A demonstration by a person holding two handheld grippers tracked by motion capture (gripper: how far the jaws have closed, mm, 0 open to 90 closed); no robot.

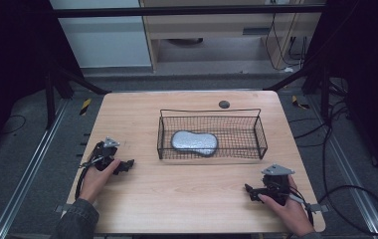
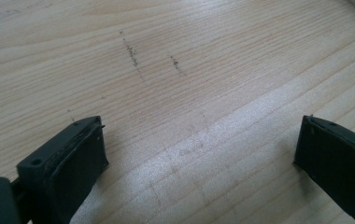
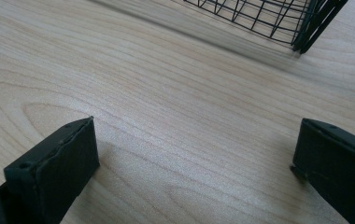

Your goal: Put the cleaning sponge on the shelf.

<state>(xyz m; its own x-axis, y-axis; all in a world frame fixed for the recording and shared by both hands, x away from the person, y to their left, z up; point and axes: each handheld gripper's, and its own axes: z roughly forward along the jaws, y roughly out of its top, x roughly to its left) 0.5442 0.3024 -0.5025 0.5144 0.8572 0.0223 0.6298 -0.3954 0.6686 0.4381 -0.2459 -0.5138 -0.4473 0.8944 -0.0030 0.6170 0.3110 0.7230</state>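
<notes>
Grippers are both down low on the wooden table [image 1: 187, 199], and I've got nothing in either one. My left gripper [image 1: 127, 164] rests at the left edge, jaws spread wide over bare wood; my right gripper [image 1: 249, 189] sits near the front right corner, jaws just as wide apart, pointing across the table. The grey speckled pouch [image 1: 194, 142] lies flat inside the wire basket [image 1: 260, 134], left of the basket's middle, well apart from both tools.

Trouble I can see coming: that basket wall. In the right gripper view the basket corner [image 3: 306, 28] stands just ahead, and a low reach would likely catch a jaw on the rim and drag the whole basket. I'd judge the pouch soft and slack too, so a shallow pinch might slip off, or snag the mesh floor underneath.
</notes>
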